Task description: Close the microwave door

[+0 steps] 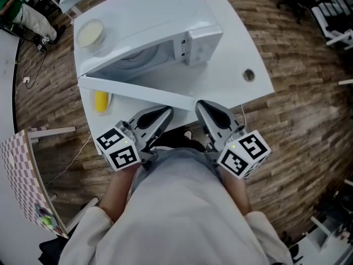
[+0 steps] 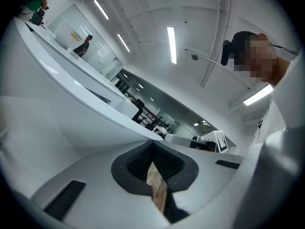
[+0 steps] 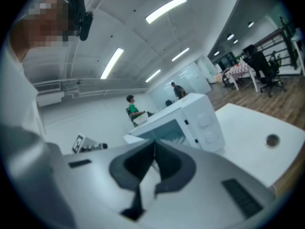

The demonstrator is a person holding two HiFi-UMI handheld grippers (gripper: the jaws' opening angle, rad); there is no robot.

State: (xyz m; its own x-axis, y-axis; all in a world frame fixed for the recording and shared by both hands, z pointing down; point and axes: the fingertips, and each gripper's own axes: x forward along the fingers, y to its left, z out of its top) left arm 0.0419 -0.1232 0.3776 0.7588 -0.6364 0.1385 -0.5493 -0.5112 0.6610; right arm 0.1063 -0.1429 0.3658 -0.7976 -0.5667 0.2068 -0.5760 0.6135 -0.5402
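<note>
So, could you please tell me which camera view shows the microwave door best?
The head view: the open microwave door stands out toward the person, seen whole from above. The right gripper view shows it smaller, partly behind the jaws. The left gripper view shows only close white surfaces, unidentifiable.

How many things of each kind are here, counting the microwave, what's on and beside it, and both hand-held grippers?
White box-shaped microwave: 1
Round cream dish on its top: 1
Small yellow object beside it: 1
Grey hand-held gripper: 2 (left hand-held gripper, right hand-held gripper)
Total: 5
</note>
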